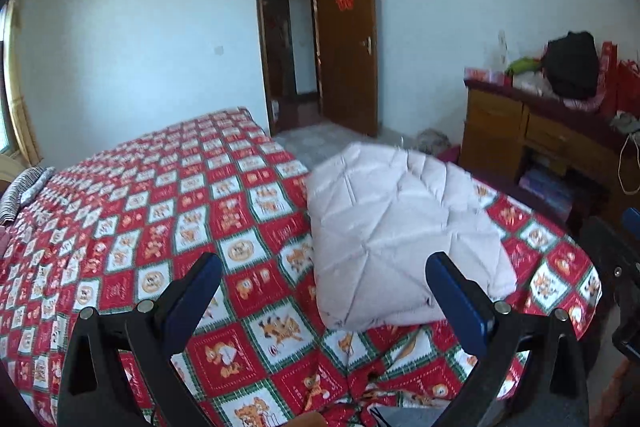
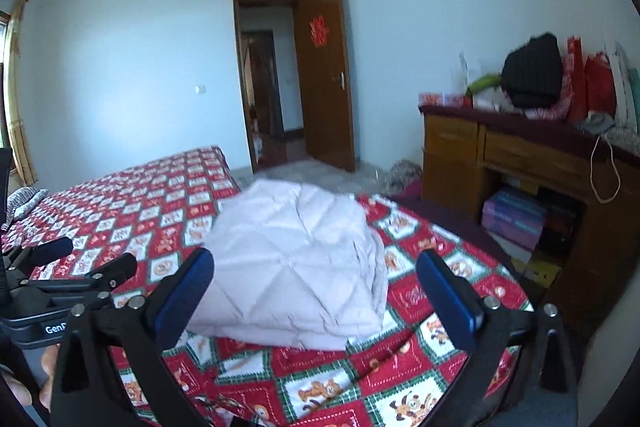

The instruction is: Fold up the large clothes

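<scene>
My left gripper point(image 1: 324, 279) stands wide apart with nothing between its blue pads point(image 1: 460, 299), and my right gripper point(image 2: 314, 275) is spread just as wide and empty too. Ahead of both lies the folded white quilted garment point(image 1: 404, 239), a thick, squarish bundle with diamond stitching, resting flat on the bedspread point(image 1: 160, 227) near the bed's near corner. In the left wrist view the bundle sits toward the right, just beyond my right-hand finger; in the right wrist view the same bundle point(image 2: 296, 267) lies almost centred between my fingers but beyond the tips, not touched by either pad. The red, white and green checked cover with cartoon animals runs smooth across the bed. A striped cloth point(image 1: 24, 191) lies at the bed's far left edge. Beyond the bed a brown door point(image 1: 352, 39) stands open, with a red paper cutting on it. A wooden desk point(image 2: 520, 163) against the right wall carries a black bag point(image 2: 532, 71) and red bags point(image 2: 592, 87).
</scene>
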The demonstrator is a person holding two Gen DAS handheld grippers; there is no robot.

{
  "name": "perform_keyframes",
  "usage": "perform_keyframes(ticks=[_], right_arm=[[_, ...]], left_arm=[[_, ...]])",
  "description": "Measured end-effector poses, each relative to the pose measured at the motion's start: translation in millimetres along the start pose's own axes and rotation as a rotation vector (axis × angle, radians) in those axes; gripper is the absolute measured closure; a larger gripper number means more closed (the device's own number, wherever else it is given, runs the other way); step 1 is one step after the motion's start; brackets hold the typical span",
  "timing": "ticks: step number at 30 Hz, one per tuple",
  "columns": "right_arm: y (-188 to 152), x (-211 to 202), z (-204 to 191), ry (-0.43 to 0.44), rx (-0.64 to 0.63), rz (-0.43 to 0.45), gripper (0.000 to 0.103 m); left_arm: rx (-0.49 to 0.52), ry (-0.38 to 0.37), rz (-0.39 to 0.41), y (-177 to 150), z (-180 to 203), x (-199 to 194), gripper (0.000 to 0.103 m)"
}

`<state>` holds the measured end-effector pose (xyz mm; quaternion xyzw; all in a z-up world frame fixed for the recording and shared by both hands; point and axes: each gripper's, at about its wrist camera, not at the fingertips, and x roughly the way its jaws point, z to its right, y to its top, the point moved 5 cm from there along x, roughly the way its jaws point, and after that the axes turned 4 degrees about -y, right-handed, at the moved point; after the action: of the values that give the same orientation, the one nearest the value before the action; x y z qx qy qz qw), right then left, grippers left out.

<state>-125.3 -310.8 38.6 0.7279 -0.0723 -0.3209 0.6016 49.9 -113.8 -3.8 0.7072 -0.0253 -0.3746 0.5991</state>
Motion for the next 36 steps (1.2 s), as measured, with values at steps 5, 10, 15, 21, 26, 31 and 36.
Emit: perform_keyframes(ticks=[5,10,15,21,26,31,36], right_arm=[[10.9,-12.1,0.4,-0.011,0.002,0.069,0.0],[11.1,-12.2,0.6,-0.013,0.01,0.074,0.0],[10.8,-13.2,-1.7,-0.021,-0.006,0.081,0.0],[11.3,-16.5,-4.6,-0.022,-0.018,0.088,0.0],[11.3,-17.7,-5.4,-0.023,-0.019,0.088,0.0],[12.6,-19.8,-5.9,-0.018,-0.018,0.089,0.0],[15.6,-21.6,-7.1,-0.013,-0.024,0.094,0.0]], left_arm=[[-0.013,0.037,0.101,10.4,-5.6,-24.6,0.001],[-0.007,0.048,0.141,14.1,-5.8,-35.1,0.001],[-0.004,0.047,0.135,13.6,-5.3,-35.2,0.001],[-0.007,0.045,0.133,11.4,-3.9,-37.1,0.001],[-0.002,0.049,0.137,10.9,-3.5,-38.7,0.001],[-0.001,0.048,0.137,10.6,-4.3,-39.0,0.001],[-0.003,0.047,0.135,10.1,-4.4,-39.3,0.001]])
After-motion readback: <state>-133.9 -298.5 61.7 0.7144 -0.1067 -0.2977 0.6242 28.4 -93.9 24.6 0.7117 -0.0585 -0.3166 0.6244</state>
